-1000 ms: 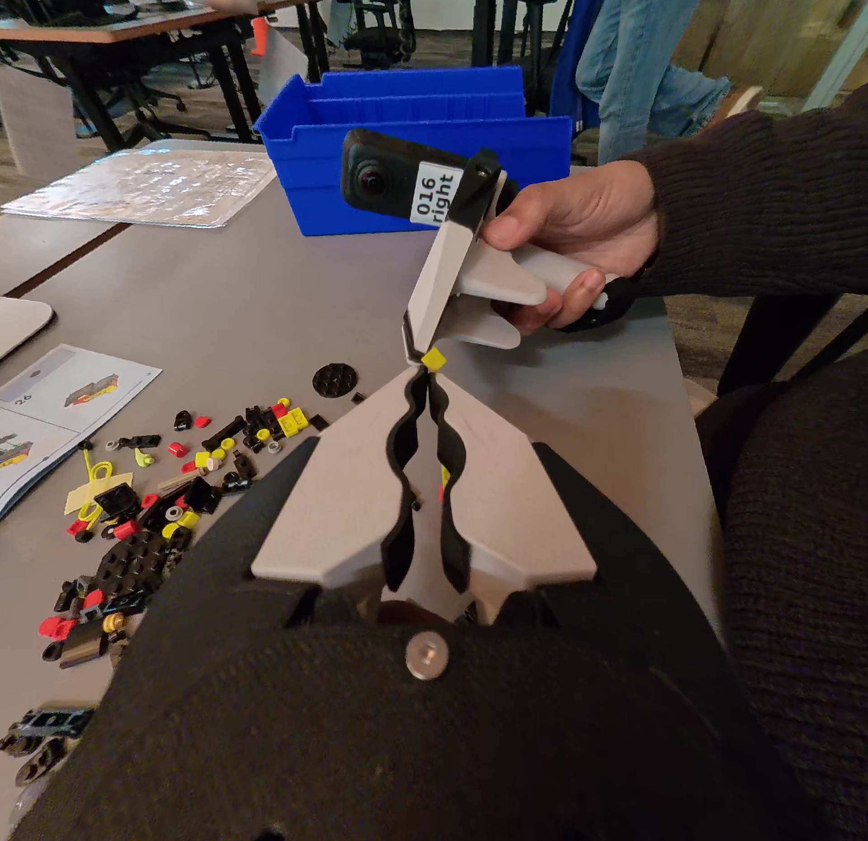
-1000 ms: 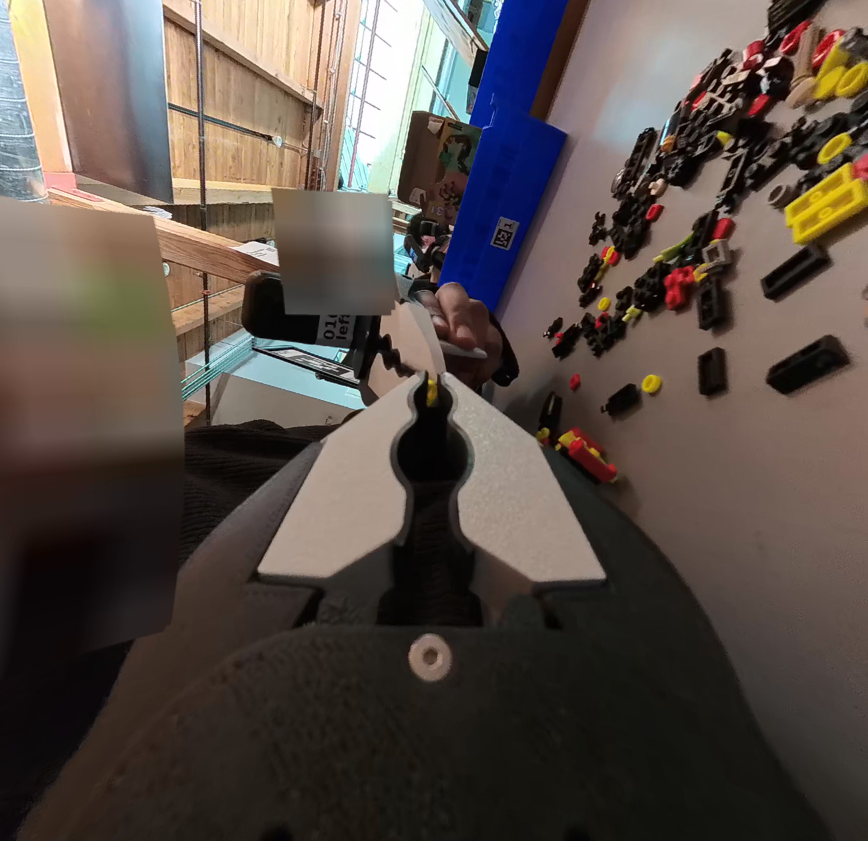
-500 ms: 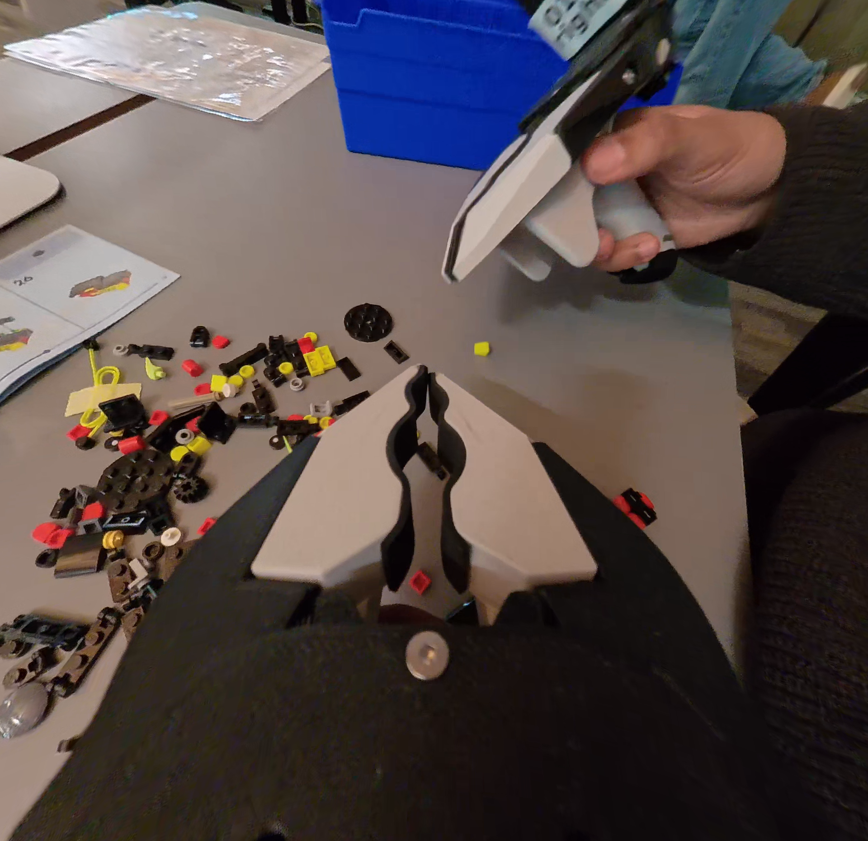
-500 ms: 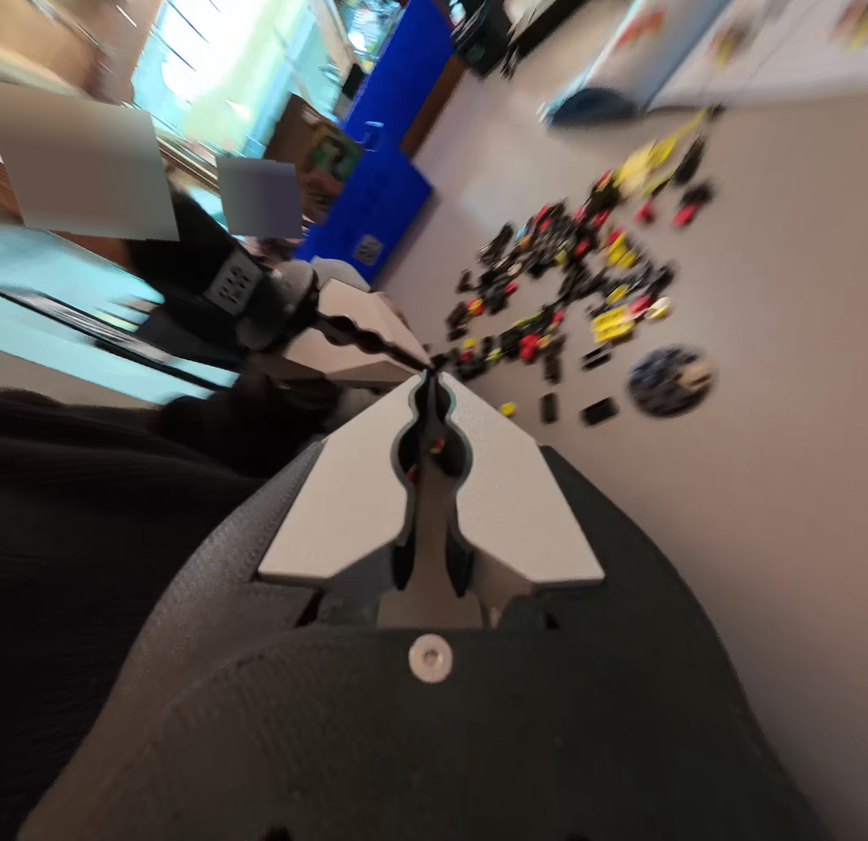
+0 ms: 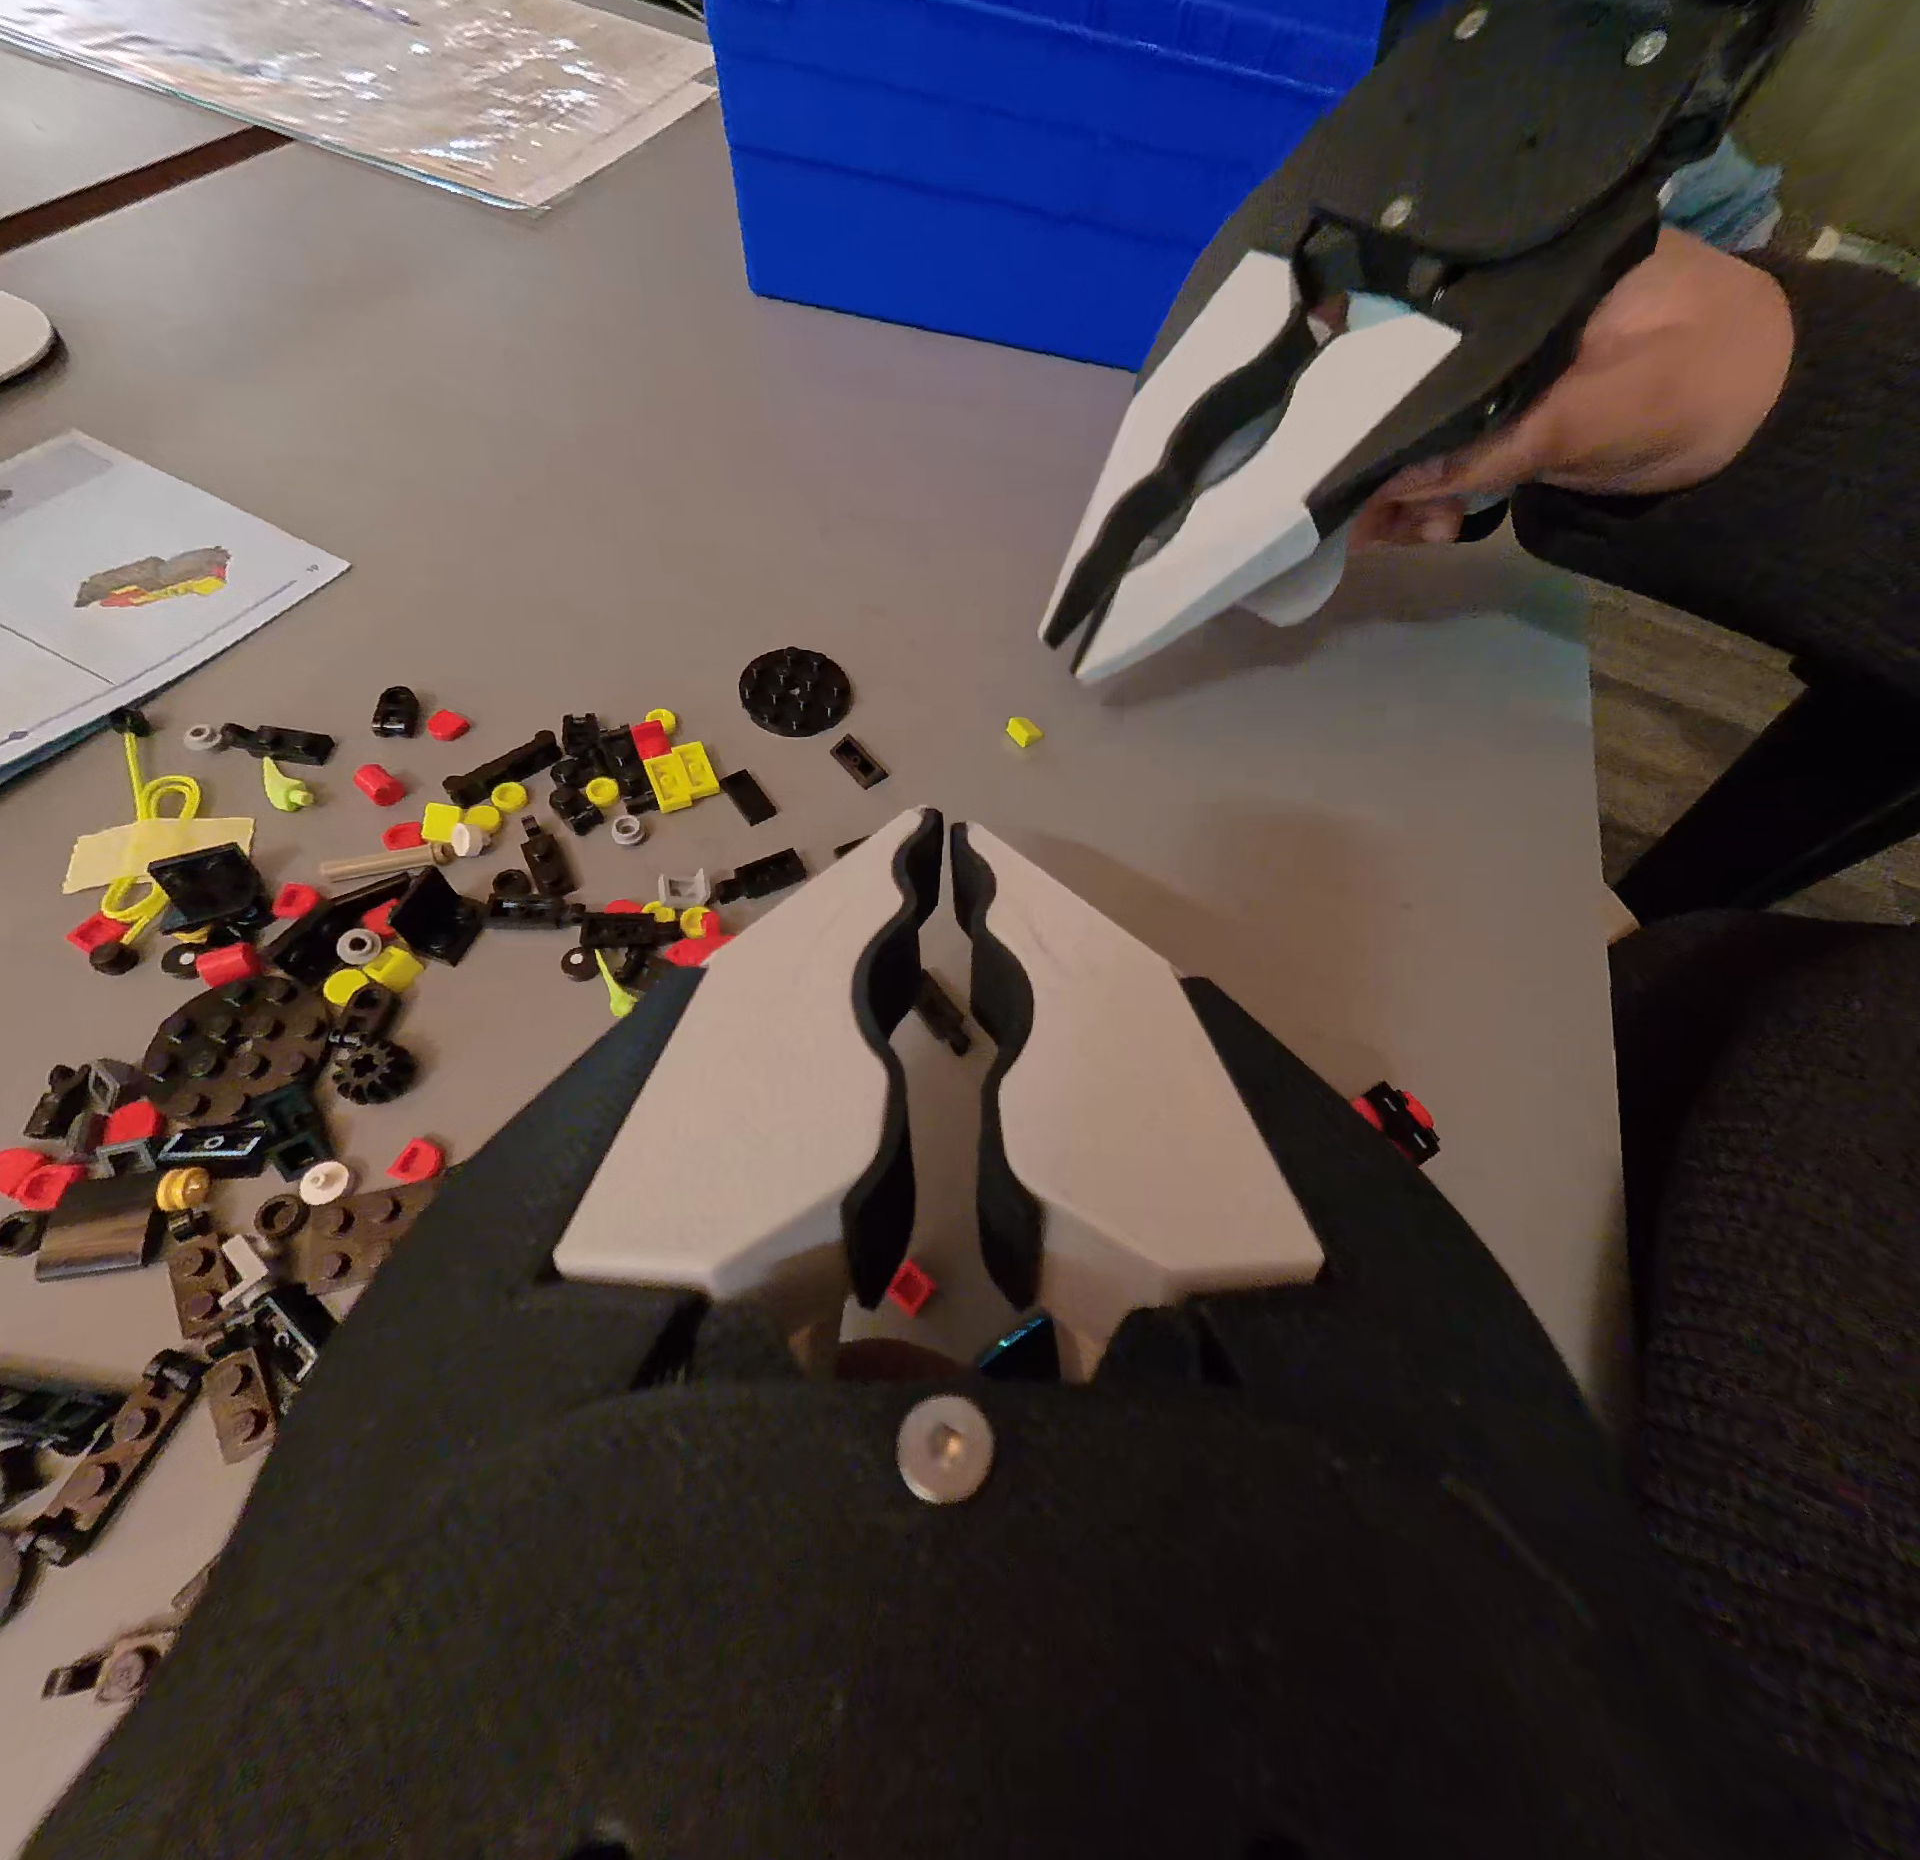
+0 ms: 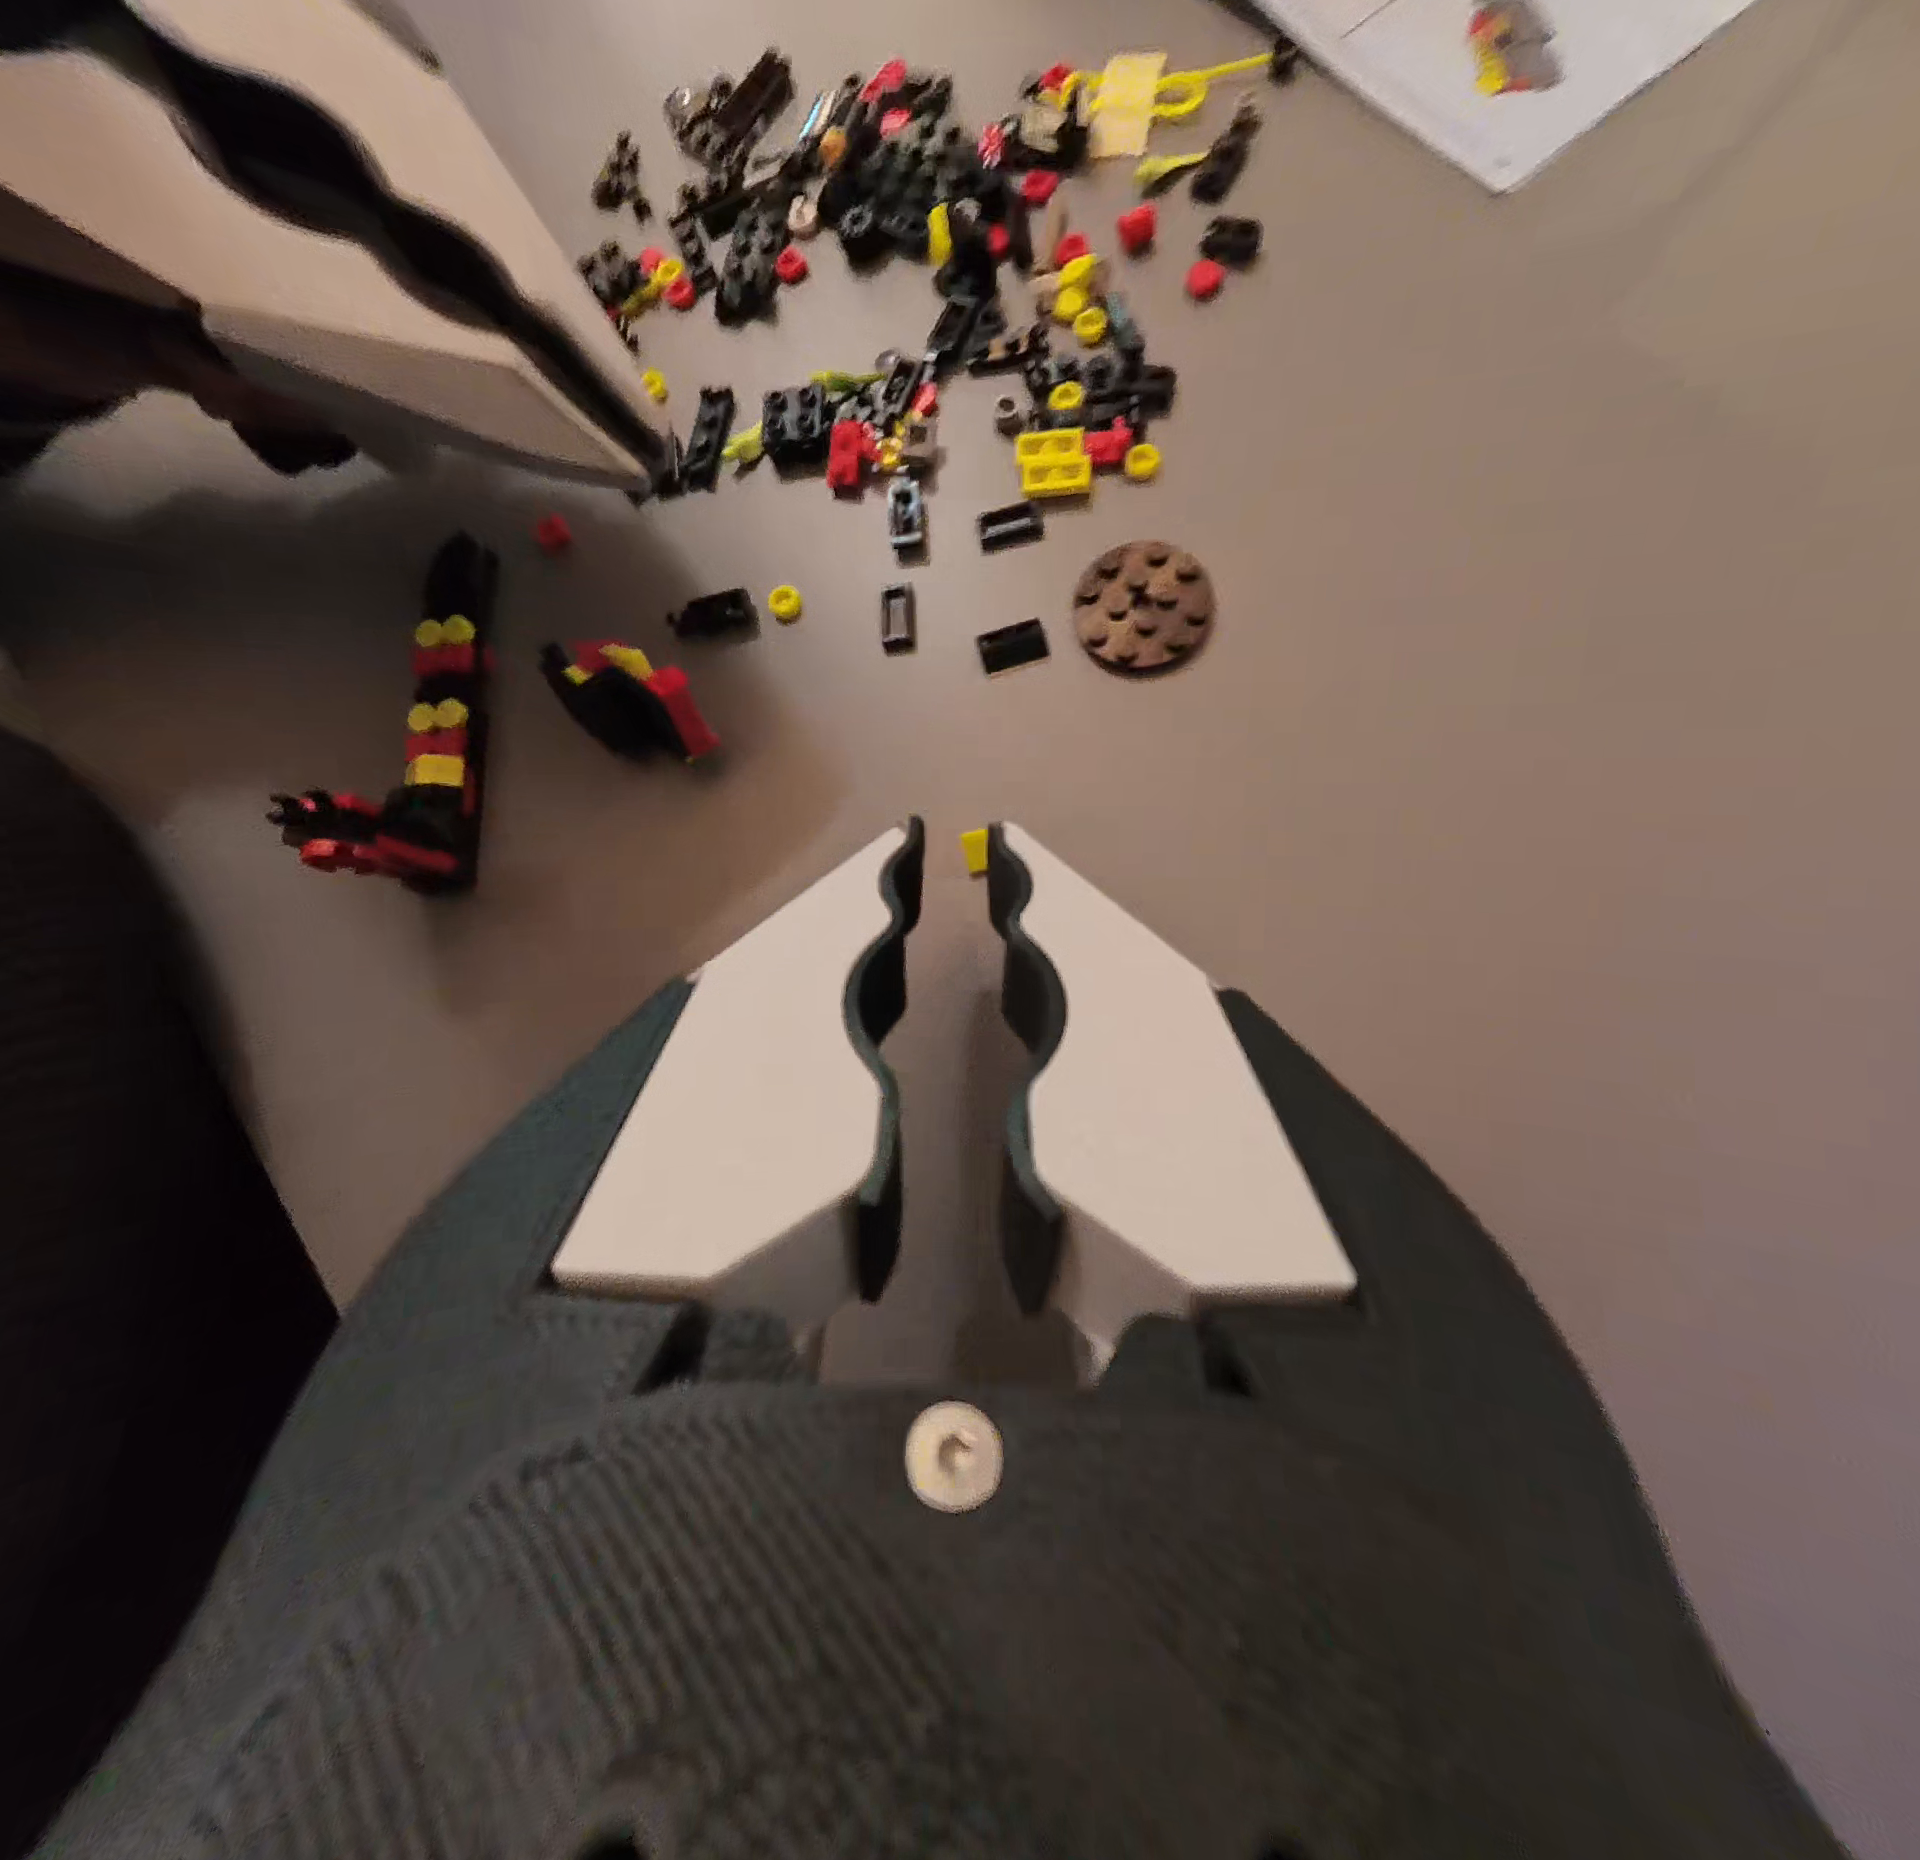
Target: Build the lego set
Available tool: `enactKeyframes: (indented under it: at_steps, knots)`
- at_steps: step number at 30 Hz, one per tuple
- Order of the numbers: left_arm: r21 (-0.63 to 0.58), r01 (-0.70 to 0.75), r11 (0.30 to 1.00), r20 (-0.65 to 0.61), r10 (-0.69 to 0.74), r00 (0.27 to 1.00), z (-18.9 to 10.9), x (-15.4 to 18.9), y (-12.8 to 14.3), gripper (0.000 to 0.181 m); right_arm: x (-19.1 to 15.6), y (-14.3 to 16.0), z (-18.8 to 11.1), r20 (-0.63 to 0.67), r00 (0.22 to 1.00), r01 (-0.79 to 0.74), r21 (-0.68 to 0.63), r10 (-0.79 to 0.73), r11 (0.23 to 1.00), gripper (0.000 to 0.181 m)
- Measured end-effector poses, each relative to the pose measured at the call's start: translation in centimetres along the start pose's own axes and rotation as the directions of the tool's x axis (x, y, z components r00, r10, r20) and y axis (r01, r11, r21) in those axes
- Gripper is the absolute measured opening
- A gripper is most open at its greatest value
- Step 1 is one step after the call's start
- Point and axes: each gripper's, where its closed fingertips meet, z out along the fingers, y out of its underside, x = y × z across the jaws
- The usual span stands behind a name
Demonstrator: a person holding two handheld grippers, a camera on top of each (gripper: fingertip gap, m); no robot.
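Observation:
A small yellow lego piece (image 5: 1023,732) lies on the grey table (image 5: 623,439). In the right wrist view it (image 6: 974,849) shows through the gap between my right gripper's tips. My right gripper (image 6: 951,839) is a little open and empty, pointing down just above that piece; it also shows in the left wrist view (image 5: 1070,647). My left gripper (image 5: 945,823) is shut and empty, low over the edge of the loose-piece pile (image 5: 468,875). A black, red and yellow partial build (image 6: 442,730) and a smaller sub-assembly (image 6: 629,693) lie on the table.
A round black plate (image 5: 795,692) lies beside the pile. An instruction booklet (image 5: 156,584) lies at the left. A blue bin (image 5: 987,148) stands at the back, with a clear plastic sheet (image 5: 364,54) to its left. The table edge runs along the right. The tips of one gripper are about 9 centimetres away from the tips of the other.
The yellow piece was between the two grippers' tips in the air; now it lies on the table. My right gripper swung down over it and opened slightly. My left gripper tilted down toward the pile.

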Motion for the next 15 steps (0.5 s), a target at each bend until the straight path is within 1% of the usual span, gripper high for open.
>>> enactKeyframes:
  at_steps: [2,6,9,12,15]
  knots:
    - [-0.001,0.000,1.000,0.002,0.000,1.000,0.0,0.0,0.0,0.000,0.0,0.7,0.8,-0.026,0.997,0.066,-0.062,-0.068,0.996,0.010]
    - [0.002,0.014,1.000,-0.007,-0.014,1.000,-0.1,0.0,0.0,0.000,1.1,2.0,1.6,-0.108,0.969,0.201,-0.174,-0.221,0.964,0.010]
    - [-0.002,0.024,1.000,-0.027,-0.024,0.999,-0.1,0.2,0.0,0.004,0.7,1.6,1.9,-0.088,0.969,0.217,-0.159,-0.232,0.963,0.011]
    - [-0.014,0.013,1.000,-0.058,-0.013,0.998,-0.1,0.6,0.2,0.014,0.4,1.7,2.0,-0.074,0.969,0.223,-0.163,-0.237,0.961,0.012]
    - [-0.030,-0.023,0.999,-0.121,0.019,0.992,-0.2,1.7,0.5,0.034,0.4,1.5,2.0,-0.072,0.966,0.237,-0.145,-0.249,0.961,0.012]
